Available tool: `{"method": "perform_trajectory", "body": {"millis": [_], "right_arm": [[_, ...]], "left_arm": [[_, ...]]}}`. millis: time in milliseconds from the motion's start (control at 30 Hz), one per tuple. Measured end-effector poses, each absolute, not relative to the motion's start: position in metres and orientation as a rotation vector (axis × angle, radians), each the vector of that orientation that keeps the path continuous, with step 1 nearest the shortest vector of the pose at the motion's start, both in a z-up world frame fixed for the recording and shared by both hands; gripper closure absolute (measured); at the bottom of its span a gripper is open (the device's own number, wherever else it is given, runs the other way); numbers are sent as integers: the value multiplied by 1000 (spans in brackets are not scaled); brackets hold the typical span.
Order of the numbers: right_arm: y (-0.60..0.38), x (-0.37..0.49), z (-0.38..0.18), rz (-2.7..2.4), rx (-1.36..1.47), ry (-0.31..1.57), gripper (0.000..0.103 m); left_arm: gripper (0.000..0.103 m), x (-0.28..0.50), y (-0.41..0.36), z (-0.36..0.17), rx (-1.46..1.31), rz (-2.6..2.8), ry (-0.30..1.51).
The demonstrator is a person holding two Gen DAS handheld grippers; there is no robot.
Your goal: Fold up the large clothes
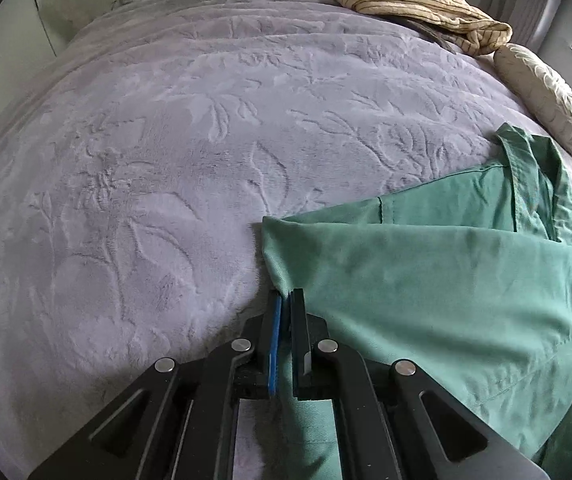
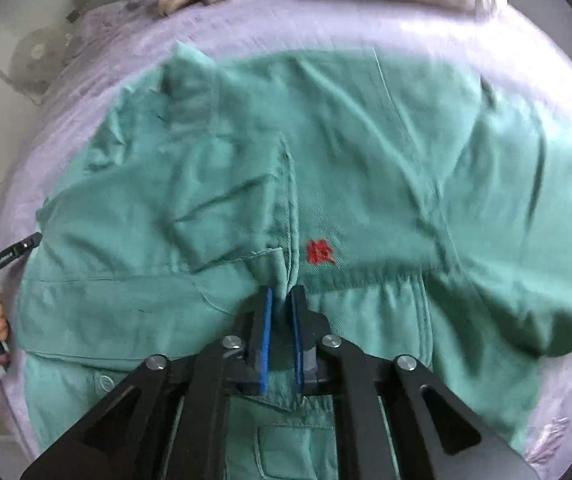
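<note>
We see the green shirt (image 2: pixel 326 168) spread on the lilac blanket (image 1: pixel 166 160), toward its near right side; our left gripper (image 1: pixel 286 300) pinches the shirt's left edge; our right gripper (image 2: pixel 282 296) stands nearly pressed together, a ridge of cloth by the red mark (image 2: pixel 320 256) caught between its pads; a pillow (image 1: pixel 550 100) lies far right.

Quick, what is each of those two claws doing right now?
Left gripper: shut on the green garment's edge.
Right gripper: shut on a fold near its front.
</note>
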State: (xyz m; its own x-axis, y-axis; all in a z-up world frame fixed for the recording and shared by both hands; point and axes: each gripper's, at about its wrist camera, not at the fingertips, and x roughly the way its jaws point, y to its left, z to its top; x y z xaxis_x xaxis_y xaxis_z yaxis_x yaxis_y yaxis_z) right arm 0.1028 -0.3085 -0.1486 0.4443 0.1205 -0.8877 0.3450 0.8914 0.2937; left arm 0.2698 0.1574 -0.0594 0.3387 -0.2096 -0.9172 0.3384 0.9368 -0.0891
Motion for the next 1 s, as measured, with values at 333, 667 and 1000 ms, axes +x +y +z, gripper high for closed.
{"method": "perform_trajectory", "body": {"millis": [333, 667, 1000], "right_arm": [[-323, 58, -108, -94, 587, 1045, 87], [-308, 87, -155, -75, 642, 1066, 96], [-343, 30, -145, -111, 806, 1052, 91]], "left_arm": [[99, 199, 186, 4, 162, -488, 1175], [99, 146, 197, -51, 121, -440, 1264], [99, 125, 176, -12, 129, -404, 1304]]}}
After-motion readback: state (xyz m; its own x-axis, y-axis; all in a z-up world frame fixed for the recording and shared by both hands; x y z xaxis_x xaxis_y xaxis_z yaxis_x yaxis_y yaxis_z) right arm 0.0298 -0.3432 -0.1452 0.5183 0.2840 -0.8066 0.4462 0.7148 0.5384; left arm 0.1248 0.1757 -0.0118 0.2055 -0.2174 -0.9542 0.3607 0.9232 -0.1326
